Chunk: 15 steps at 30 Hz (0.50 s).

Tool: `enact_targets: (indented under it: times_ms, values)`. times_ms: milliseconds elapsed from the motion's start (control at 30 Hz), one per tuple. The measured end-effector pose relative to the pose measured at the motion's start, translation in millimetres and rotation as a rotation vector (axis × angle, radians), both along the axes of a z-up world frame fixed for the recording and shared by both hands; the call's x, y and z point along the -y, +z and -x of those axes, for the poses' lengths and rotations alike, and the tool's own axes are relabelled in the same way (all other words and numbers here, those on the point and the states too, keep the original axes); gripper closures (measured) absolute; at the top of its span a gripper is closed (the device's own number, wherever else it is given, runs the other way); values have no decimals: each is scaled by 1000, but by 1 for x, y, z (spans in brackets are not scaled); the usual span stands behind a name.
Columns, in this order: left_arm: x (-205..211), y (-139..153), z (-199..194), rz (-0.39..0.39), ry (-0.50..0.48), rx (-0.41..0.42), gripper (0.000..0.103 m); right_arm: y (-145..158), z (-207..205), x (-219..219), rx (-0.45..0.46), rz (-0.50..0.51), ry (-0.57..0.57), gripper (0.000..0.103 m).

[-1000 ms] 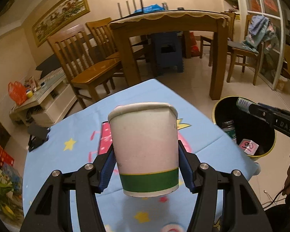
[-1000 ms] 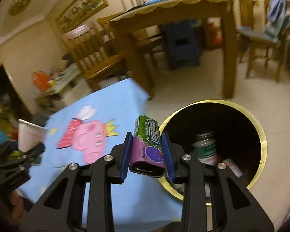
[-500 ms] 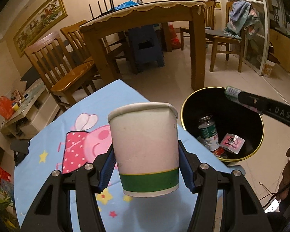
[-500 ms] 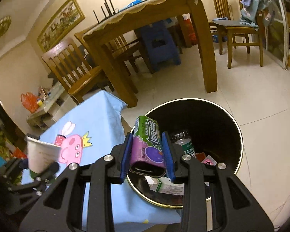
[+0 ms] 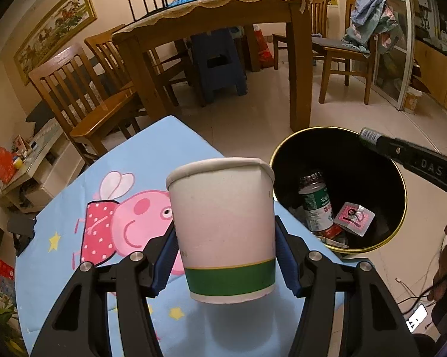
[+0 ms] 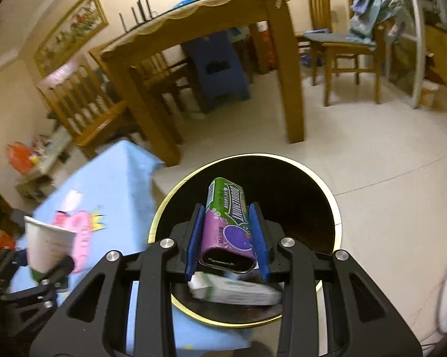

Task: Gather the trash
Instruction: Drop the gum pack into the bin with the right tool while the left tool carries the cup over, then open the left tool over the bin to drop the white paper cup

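My left gripper (image 5: 223, 253) is shut on a white paper cup (image 5: 223, 226) with a green band, held upright above the blue cartoon tablecloth (image 5: 74, 196). To its right stands the black, gold-rimmed trash bin (image 5: 399, 196), holding a green-labelled bottle (image 5: 315, 205) and a pink packet (image 5: 354, 218). My right gripper (image 6: 226, 238) is shut on a purple-and-green gum tin (image 6: 227, 220), held over the bin (image 6: 312, 196). In the right wrist view the cup (image 6: 49, 247) shows at far left. In the left wrist view the right gripper (image 5: 375, 141) reaches over the bin's rim.
A wooden dining table (image 5: 217, 17) with chairs (image 5: 83, 101) and a blue stool (image 5: 217, 62) stands behind. A chair draped with clothes (image 5: 366, 29) is at the back right. A low cluttered shelf (image 5: 29, 160) sits at left. Tiled floor (image 6: 387, 160) surrounds the bin.
Both grippers swung right toward the bin, each keeping its hold. The bin now sits under the gum tin and closer beside the cup.
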<state>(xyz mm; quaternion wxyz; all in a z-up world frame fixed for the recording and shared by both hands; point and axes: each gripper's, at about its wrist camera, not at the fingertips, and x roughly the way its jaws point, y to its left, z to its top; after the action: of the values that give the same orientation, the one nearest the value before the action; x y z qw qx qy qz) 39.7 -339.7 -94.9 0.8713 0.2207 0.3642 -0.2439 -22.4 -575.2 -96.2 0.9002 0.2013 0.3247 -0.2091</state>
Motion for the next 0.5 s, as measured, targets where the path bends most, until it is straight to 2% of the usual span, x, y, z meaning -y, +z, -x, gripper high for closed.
enact_targets:
  times_ms: [133, 300, 333, 367, 400, 433, 500]
  values:
    - [10, 2, 3, 1, -22, 5, 45, 0, 0, -3, -22, 51, -24, 72]
    - [21, 1, 5, 2, -40, 5, 45, -7, -6, -1, -35, 33, -11, 71]
    - [24, 0, 4, 0, -43, 7, 45, -8, -6, 0, -35, 28, -17, 65]
    - [25, -1, 3, -1, -46, 7, 45, -8, -5, 2, -37, 24, -25, 54]
    - [28, -1, 3, -3, -49, 7, 45, -8, -4, 3, -27, 19, -35, 28]
    - [30, -2, 2, -3, -52, 4, 45, -6, -2, 3, -16, 22, -44, 22]
    - [35, -4, 1, 0, -59, -5, 45, -1, 2, 2, -6, 45, -60, 22]
